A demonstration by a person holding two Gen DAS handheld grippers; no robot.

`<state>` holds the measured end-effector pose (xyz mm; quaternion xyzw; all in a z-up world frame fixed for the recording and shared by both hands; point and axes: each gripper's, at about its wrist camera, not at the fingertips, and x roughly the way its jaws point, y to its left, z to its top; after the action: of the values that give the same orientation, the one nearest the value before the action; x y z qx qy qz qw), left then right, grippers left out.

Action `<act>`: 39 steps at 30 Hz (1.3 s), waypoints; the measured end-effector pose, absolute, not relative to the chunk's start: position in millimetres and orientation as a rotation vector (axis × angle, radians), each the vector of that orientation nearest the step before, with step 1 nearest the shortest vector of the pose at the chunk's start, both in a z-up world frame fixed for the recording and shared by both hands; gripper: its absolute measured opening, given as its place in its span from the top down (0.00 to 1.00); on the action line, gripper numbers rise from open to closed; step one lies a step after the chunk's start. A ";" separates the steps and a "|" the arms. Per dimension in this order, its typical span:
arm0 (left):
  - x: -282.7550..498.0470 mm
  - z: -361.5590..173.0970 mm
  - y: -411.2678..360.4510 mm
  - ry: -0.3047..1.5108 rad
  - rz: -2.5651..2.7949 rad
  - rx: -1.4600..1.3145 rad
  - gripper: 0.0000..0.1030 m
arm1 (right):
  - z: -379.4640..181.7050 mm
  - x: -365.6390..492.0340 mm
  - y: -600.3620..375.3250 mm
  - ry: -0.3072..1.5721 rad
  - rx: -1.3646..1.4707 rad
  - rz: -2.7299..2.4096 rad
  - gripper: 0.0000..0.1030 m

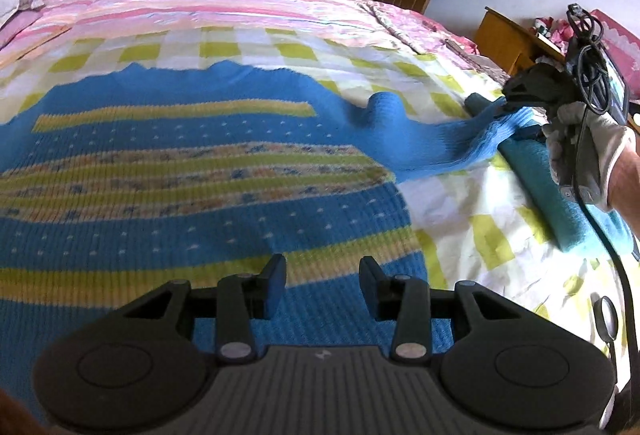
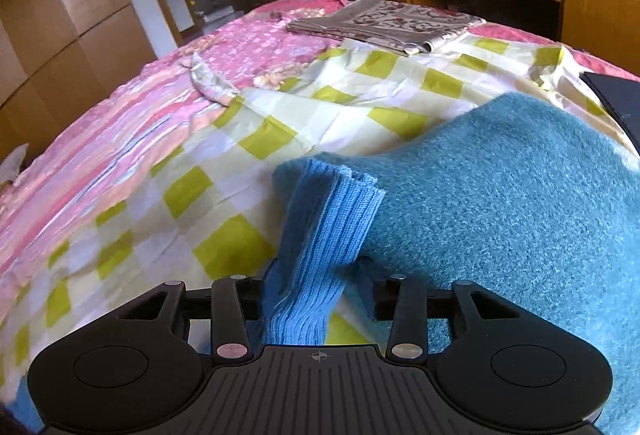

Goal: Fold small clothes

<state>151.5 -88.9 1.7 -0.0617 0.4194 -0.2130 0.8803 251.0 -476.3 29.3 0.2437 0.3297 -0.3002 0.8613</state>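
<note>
My right gripper (image 2: 316, 287) pinches the blue sleeve (image 2: 320, 235) over a teal towel (image 2: 500, 203); my left gripper (image 1: 323, 281) hovers, jaws spread and empty, above the striped sweater (image 1: 192, 171) lying flat on the checked sheet (image 1: 460, 219). I judge the folding barely begun: sleeves and body remain.

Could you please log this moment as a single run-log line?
stage: sleeve fold | right gripper: sweater sleeve between fingers | left gripper: open over sweater body | surface: checked sheet

The ribbed blue knitted sweater (image 1: 200, 163) looks matt; the teal folded towel (image 2: 500, 195) fuzzy; the checked cotton sheet (image 2: 280, 115) smooth and creased.
</note>
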 end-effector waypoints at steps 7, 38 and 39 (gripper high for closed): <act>148.9 5.1 -72.3 0.865 -0.440 -0.141 0.56 | 33.2 240.5 -475.3 0.664 0.531 -0.593 0.91; 146.7 -1.2 95.3 0.772 -0.178 -0.366 0.55 | -6.8 230.5 -95.3 0.720 -0.029 0.302 0.91; 147.7 -1.3 98.5 0.770 -0.177 -0.376 0.55 | -8.1 230.5 -92.7 0.715 -0.037 0.306 0.91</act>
<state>147.7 98.5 -1.3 -0.1822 0.3731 -0.0856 0.9057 230.5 -92.7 -8.1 -0.0181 0.3487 0.1493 0.9251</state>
